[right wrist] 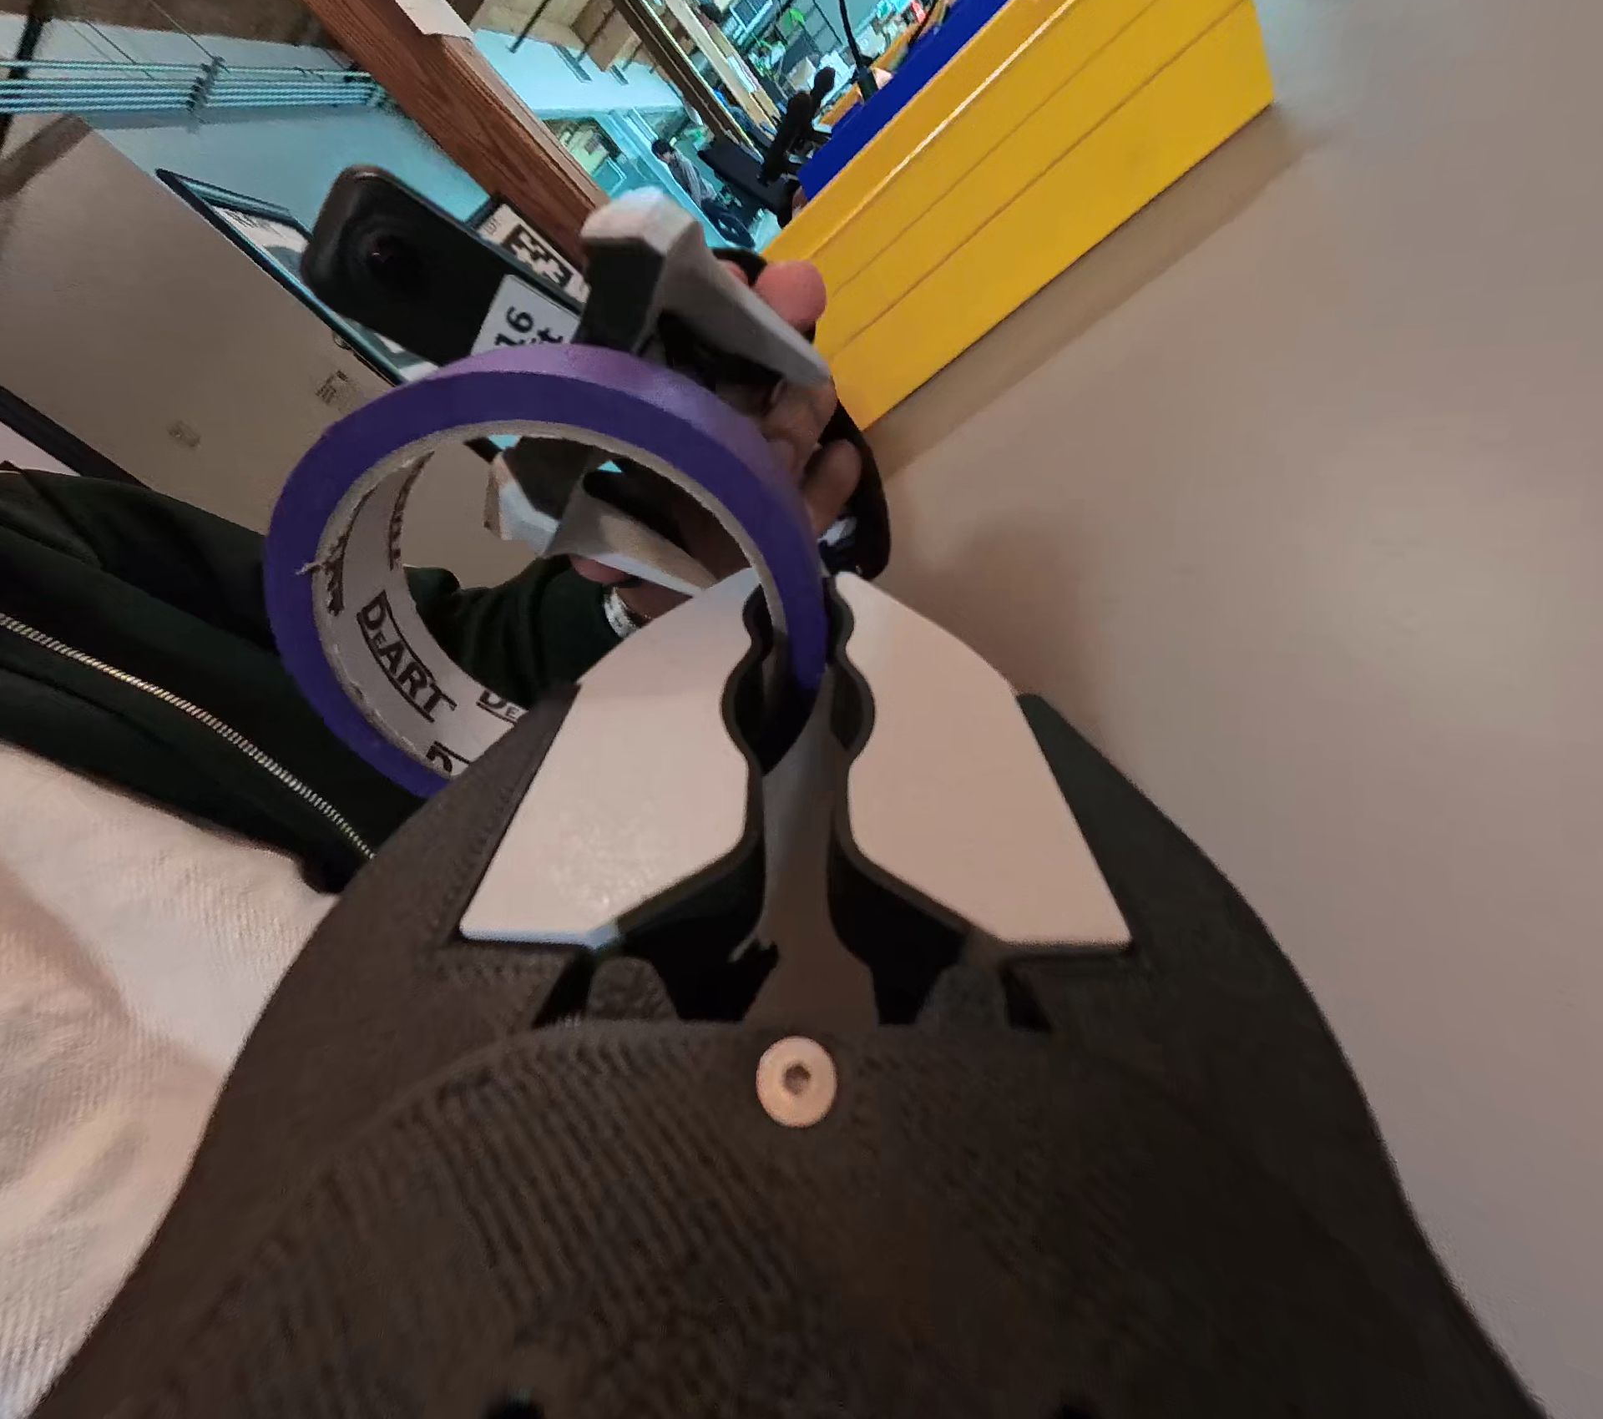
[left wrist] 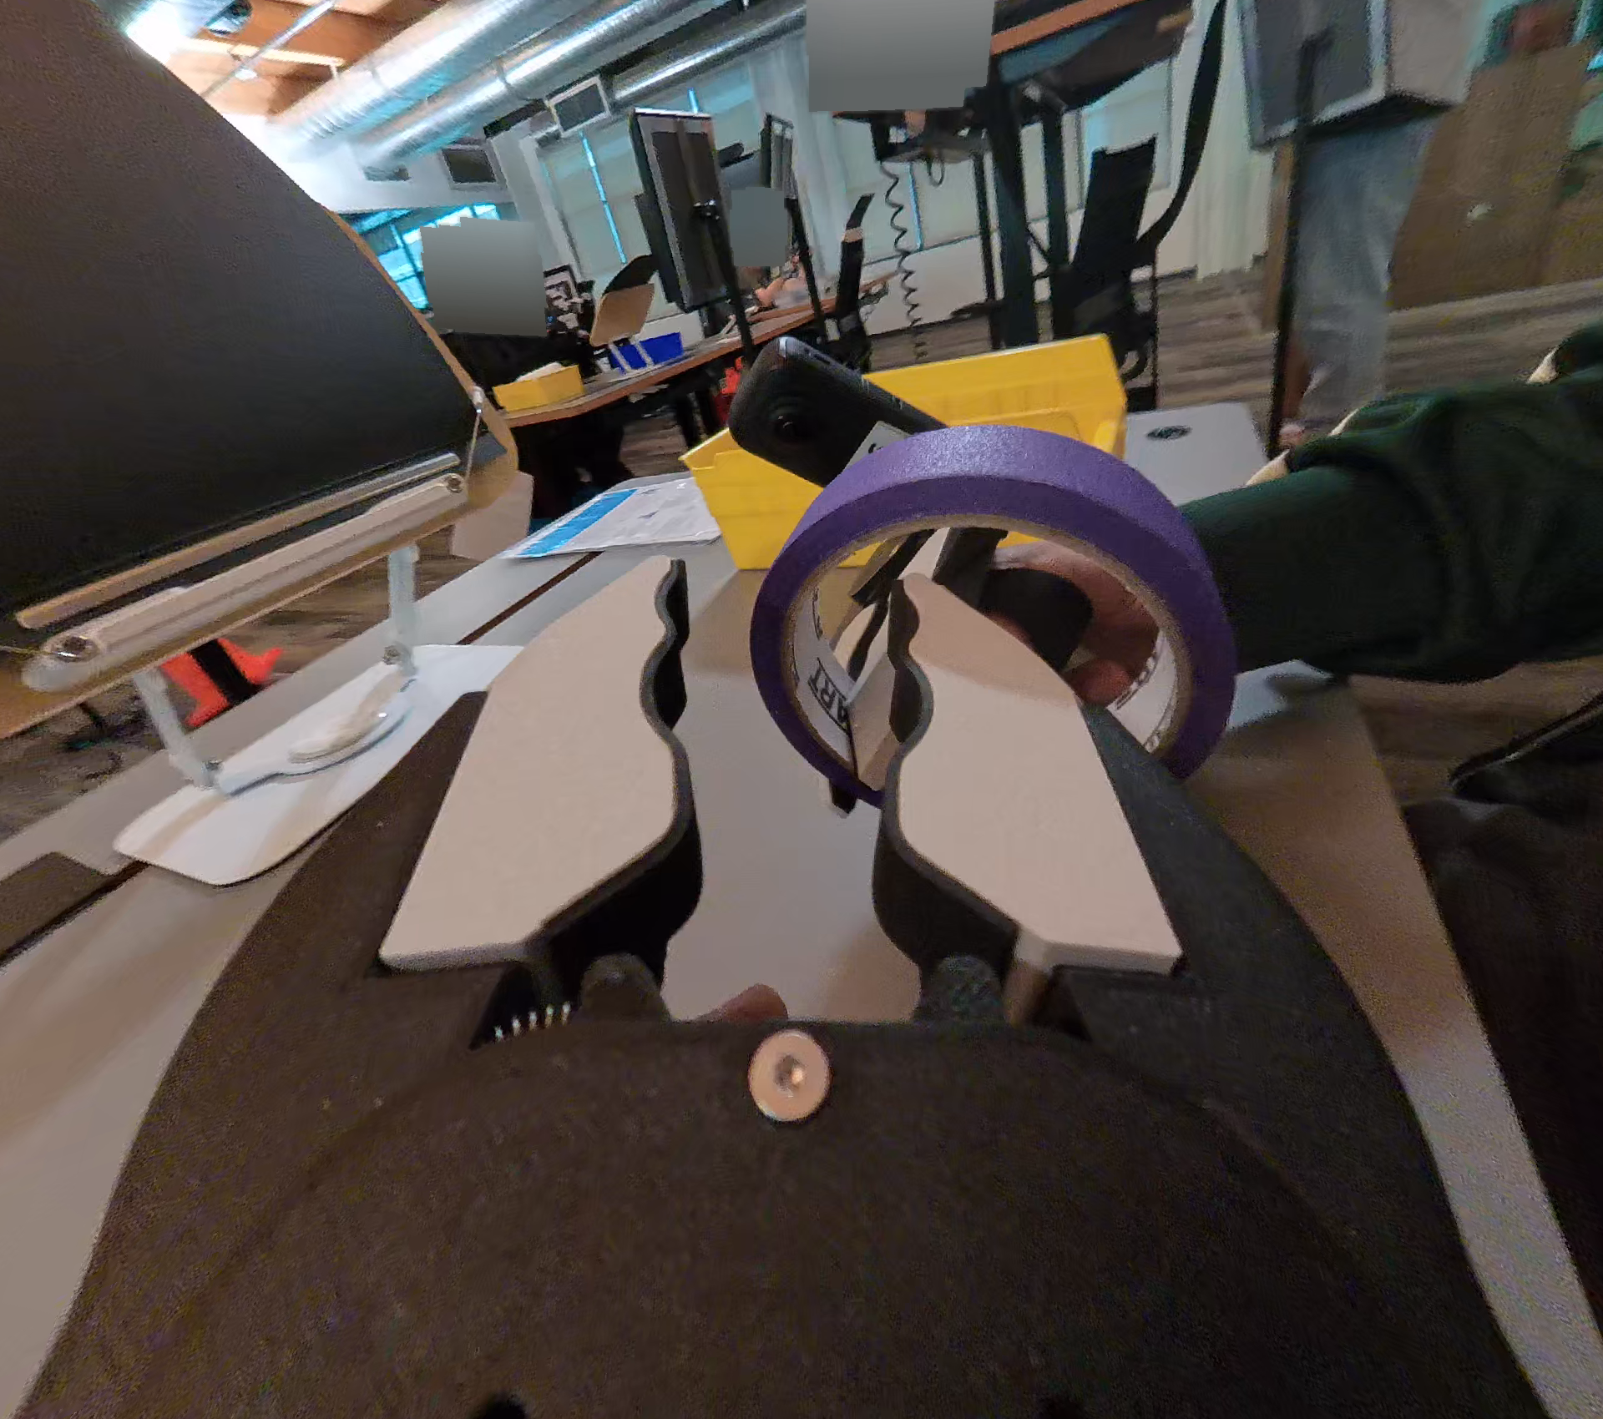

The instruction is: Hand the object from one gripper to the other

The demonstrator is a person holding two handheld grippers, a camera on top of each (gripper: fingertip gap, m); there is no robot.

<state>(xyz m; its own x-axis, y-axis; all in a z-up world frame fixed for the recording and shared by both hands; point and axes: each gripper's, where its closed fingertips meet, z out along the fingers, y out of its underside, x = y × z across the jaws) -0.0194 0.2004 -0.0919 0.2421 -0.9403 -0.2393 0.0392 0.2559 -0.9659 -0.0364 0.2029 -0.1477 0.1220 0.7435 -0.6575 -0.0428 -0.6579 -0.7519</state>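
Left tongs [left wrist: 785,684] spread wide apart, one finger [left wrist: 980,753] poked through the purple tape roll [left wrist: 997,484], not squeezing it. Right tongs [right wrist: 802,649] clamped tight on the roll's band, holding it up off the counter [right wrist: 1301,510]. Yellow bin [right wrist: 1084,181] back by the counter's far edge.

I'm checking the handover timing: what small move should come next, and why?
Probably close the left gripper. Its jaws stand open astride the wall of the purple tape roll, one finger inside the ring, while the right gripper is shut on another part, so a second grip should come before any release.
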